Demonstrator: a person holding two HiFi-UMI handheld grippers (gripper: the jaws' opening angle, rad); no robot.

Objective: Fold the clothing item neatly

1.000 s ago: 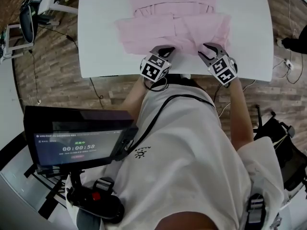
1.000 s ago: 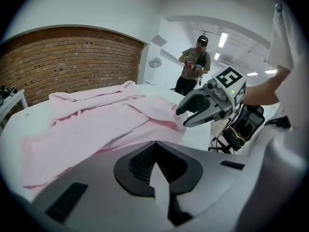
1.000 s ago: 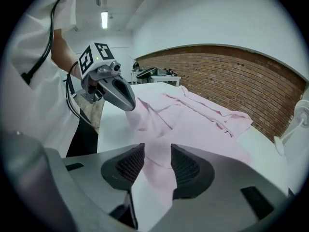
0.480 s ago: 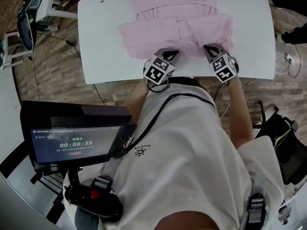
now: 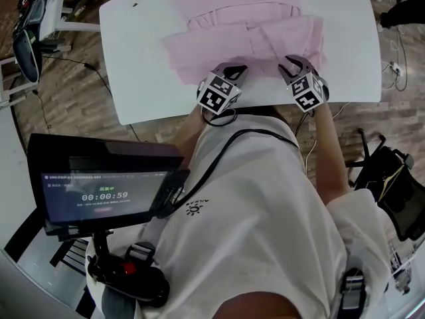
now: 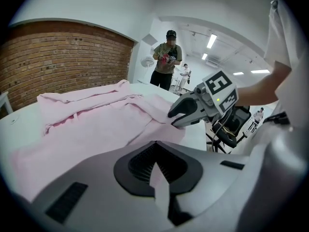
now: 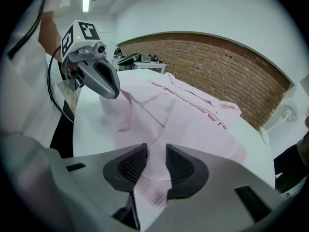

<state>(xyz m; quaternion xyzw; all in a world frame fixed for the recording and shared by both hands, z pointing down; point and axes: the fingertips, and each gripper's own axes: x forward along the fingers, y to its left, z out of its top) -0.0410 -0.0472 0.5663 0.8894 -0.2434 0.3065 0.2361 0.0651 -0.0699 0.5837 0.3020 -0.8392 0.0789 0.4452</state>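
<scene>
Spreading across the upper centre of the head view, on the white table, as a partly folded pink garment. Clamping its near hem, at the lower left of the cloth, with the left gripper, jaws pressed together on a thin fold. Waiting at the same hem further right with the right gripper, jaws apart after just opening, cloth lying loose between the pads, unpinched. Judging as light, limp and crease-prone, likely slipping out of a shallow pinch. Recommending gripping deep at both hem corners and lifting evenly, avoiding a sagging middle.
</scene>
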